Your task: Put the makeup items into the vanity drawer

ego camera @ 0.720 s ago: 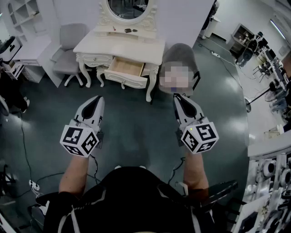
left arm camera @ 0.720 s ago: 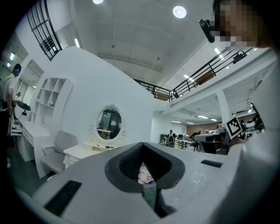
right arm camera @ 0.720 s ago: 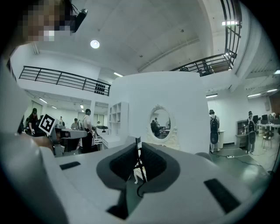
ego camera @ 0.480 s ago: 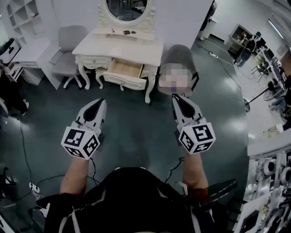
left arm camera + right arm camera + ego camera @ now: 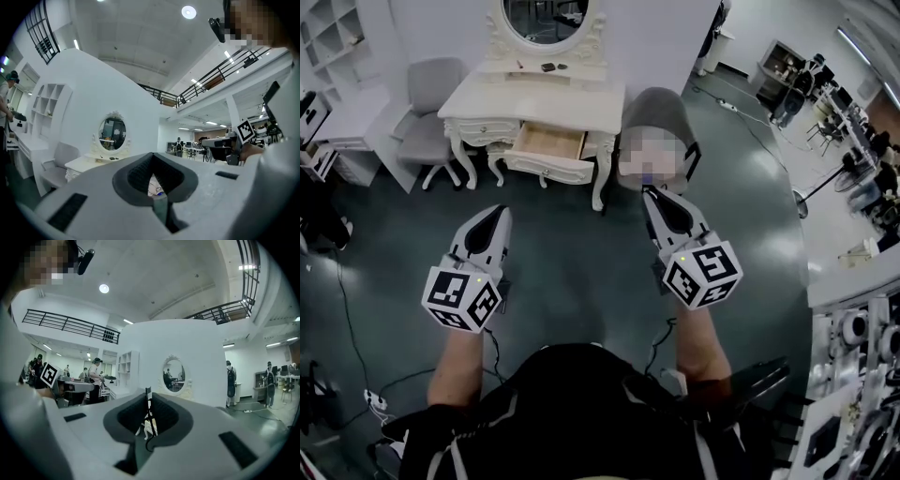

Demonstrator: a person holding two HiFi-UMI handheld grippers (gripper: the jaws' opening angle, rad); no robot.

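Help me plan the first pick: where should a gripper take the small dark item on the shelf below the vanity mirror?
Probably across its narrow sides, coming from the front and above: the small dark item lies flat on the shelf, with the oval mirror right behind it. Its exact shape is too small to tell.

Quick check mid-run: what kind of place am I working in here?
Probably a big lab or workshop hall with a mock bedroom corner: a white vanity with an oval mirror stands against a freestanding wall, while equipment benches and a mezzanine railing surround it.
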